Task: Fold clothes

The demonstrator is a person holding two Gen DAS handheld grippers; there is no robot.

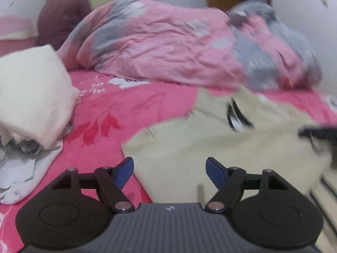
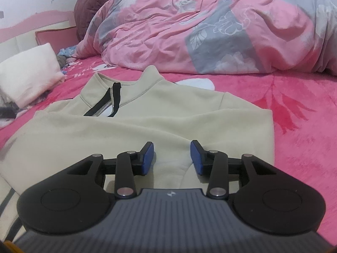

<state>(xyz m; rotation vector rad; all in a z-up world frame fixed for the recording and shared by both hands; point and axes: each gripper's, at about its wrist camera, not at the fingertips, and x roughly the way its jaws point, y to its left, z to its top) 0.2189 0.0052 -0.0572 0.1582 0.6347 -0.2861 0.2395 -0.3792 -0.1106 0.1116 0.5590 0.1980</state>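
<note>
Beige zip-neck sweatshirt [image 2: 147,122] lies flat on the red floral bedspread [image 2: 299,130], collar toward 12 o'clock, black zipper [image 2: 111,101] partly undone, sleeves folded in over the body. Rumpled pink-and-grey duvet [image 2: 200,31] heaped across the bed from 11 to 2 o'clock behind it. Cream folded garment [image 2: 31,73] sits at 9 o'clock, on top of a white-and-grey garment [image 1: 21,175] seen in the left wrist view. Person in a maroon padded jacket [image 2: 92,6] at 11 o'clock, back turned, beyond the duvet. Right gripper [image 2: 171,157] low over the sweatshirt's near part, blue pads partly apart, a raised ridge of fabric between them; grip not clear. Left gripper [image 1: 169,171] at the sweatshirt's left edge, jaws wide apart, nothing between them; view blurred.
</note>
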